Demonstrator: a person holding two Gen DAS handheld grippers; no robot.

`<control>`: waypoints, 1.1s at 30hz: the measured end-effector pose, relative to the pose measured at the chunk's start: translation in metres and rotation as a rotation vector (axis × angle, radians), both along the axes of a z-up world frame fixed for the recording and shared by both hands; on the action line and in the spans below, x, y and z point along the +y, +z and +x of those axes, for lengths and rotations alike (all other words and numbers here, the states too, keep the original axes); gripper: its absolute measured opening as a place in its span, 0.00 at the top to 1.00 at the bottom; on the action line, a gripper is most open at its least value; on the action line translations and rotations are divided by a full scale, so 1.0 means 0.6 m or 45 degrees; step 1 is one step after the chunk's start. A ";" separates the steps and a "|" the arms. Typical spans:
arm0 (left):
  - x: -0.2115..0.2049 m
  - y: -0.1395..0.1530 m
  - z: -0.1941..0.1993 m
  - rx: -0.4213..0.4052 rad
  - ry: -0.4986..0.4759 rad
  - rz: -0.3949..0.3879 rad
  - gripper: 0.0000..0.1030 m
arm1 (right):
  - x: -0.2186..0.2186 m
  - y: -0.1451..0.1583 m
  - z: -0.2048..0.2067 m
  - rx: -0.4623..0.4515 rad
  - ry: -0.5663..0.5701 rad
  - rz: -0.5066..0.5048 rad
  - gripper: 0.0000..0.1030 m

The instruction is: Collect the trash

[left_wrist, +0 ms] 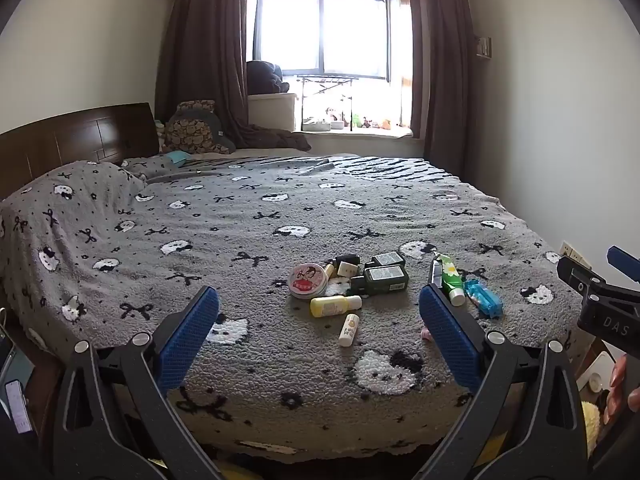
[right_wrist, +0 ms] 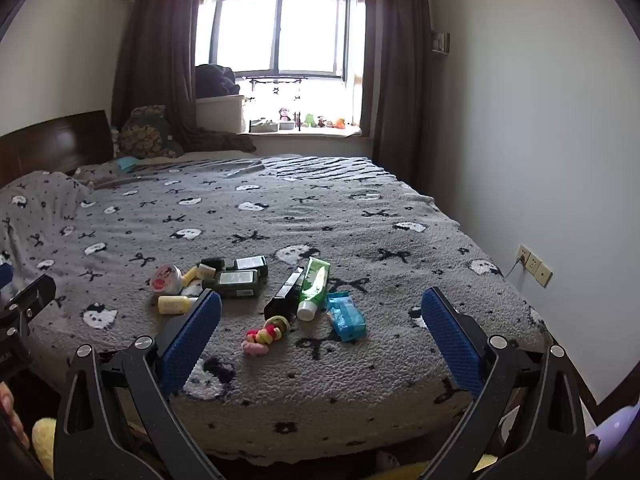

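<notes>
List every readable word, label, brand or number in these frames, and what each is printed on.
"DAS": white letters on the black body of the right gripper, cut off at the left wrist view's edge.
Too small or blurred to read: labels on the dark green boxes, round tin, green tube, blue packet.

Nubbly cloth bedspread (left_wrist: 280, 216); glossy wooden headboard (left_wrist: 76, 140)

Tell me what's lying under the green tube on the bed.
The green tube leans on a black box, which lies beside and partly beneath it on the blanket. How much of the box the tube covers, and anything else beneath it, is hidden.
</notes>
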State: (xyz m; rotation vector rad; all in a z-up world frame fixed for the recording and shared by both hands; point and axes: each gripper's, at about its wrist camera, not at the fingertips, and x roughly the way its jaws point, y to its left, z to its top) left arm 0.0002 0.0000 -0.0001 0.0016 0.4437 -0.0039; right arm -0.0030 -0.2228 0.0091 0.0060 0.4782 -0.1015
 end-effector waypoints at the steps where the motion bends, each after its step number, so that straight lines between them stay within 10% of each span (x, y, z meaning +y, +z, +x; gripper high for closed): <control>1: 0.000 0.000 0.000 0.001 -0.003 0.002 0.08 | 0.000 0.000 0.000 0.002 0.000 -0.001 0.03; 33: 0.004 0.026 -0.010 -0.046 0.001 0.012 0.08 | 0.001 0.016 -0.018 -0.056 0.023 -0.001 0.03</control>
